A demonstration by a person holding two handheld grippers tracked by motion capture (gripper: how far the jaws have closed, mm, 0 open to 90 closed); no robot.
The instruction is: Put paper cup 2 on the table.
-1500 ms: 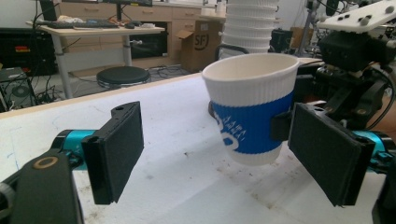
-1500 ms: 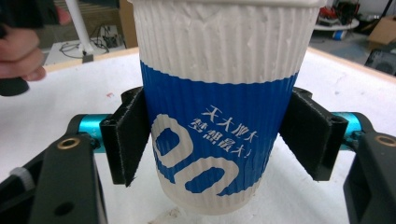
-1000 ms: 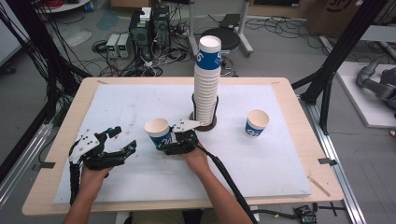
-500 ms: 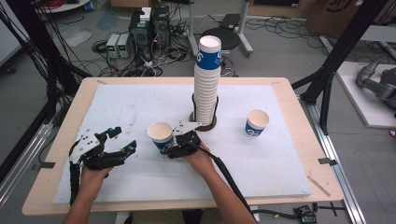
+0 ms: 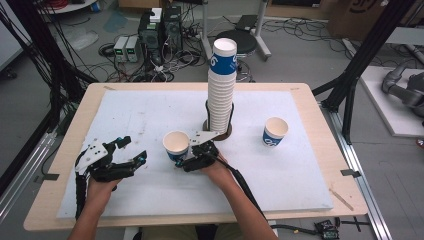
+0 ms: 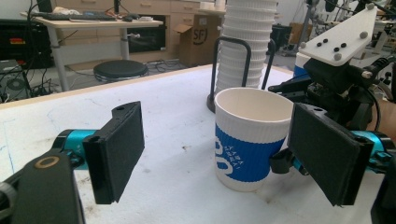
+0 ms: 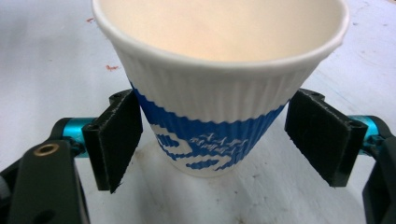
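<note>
Upright paper cup (image 7: 219, 93), ribbed white top, blue band, empty

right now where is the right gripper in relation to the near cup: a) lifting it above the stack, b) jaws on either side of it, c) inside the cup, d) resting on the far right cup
b: in the right gripper view the right gripper has one black jaw on each side of the near cup, which stands on the table.

Blue-and-white ribbed paper cup (image 5: 176, 145) upright, empty, on white mat, near cup stack.
</note>
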